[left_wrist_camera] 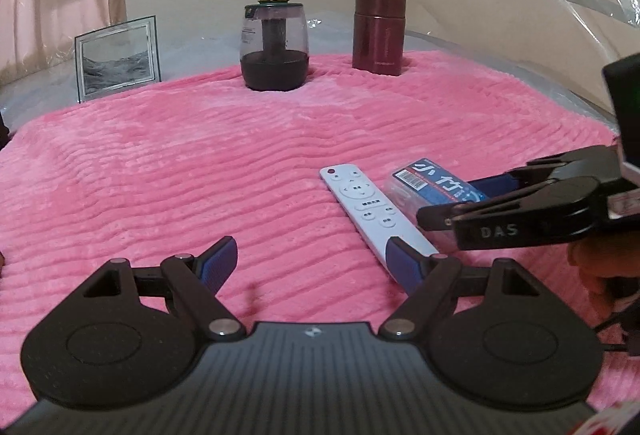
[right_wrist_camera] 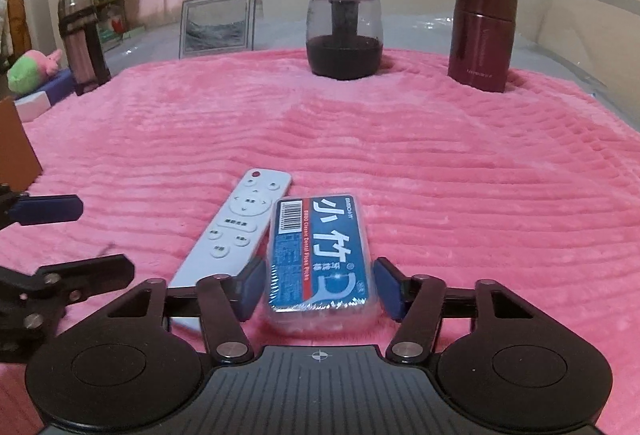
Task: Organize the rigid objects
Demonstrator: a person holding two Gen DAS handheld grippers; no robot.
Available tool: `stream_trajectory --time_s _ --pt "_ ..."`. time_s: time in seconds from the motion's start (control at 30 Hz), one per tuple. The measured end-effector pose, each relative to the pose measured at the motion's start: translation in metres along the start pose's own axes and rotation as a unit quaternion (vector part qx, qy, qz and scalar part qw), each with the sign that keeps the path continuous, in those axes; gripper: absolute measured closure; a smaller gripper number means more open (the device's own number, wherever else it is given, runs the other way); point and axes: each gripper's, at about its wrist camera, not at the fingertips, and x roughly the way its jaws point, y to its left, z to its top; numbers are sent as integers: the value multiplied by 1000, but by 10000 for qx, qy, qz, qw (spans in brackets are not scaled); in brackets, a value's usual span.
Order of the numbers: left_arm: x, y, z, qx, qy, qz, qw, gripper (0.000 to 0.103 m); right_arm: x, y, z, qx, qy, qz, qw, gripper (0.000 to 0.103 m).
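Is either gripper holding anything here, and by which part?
Nothing is gripped. The right gripper straddles the dental floss pick box at its near end, pads apart from its sides. The left gripper is open, empty.

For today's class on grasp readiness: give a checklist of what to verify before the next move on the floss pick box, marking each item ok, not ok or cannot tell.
1. Floss pick box sits between the right gripper fingers: ok.
2. Pads pressing on the box sides: cannot tell; narrow gaps seem to remain.
3. Box free of the white remote: not ok, their edges appear to touch.
4. Left gripper open and holding nothing: ok.
5. Open pink blanket ahead of the box: ok.
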Motion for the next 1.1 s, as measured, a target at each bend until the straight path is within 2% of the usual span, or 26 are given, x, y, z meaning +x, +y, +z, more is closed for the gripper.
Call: stream_trajectory --time_s 0.13,0.3,0.47,0.6,0.73,0.8,0.9,1.1 --pt "4 -4 3 -55 51 -118 9999 25 -9 -2 -2 21 -110 -33 9999 49" --pt "19 -22 11 -43 229 -290 9993 25 -36 -19 -14 331 -231 -217 9989 49" --pt "42 -43 15 24 394 -379 9985 32 -55 -38 -31 581 -210 -379 9974 49" --pt "62 -56 15 236 501 -283 9981 50 -62 -46 -41 727 -214 -407 9963 49" --pt "65 -55 13 328 505 -193 9980 65 -66 -44 -44 766 -252 -384 9960 49" --pt "58 -53 11 412 525 -161 9976 69 -68 -41 -44 791 -249 -322 9960 49" --pt "39 -46 3 429 562 -210 9973 69 -76 -27 -49 762 -221 -158 9967 49" --pt "-42 -20 -43 291 600 -120 9977 69 -98 22 -71 761 -129 195 9968 49"
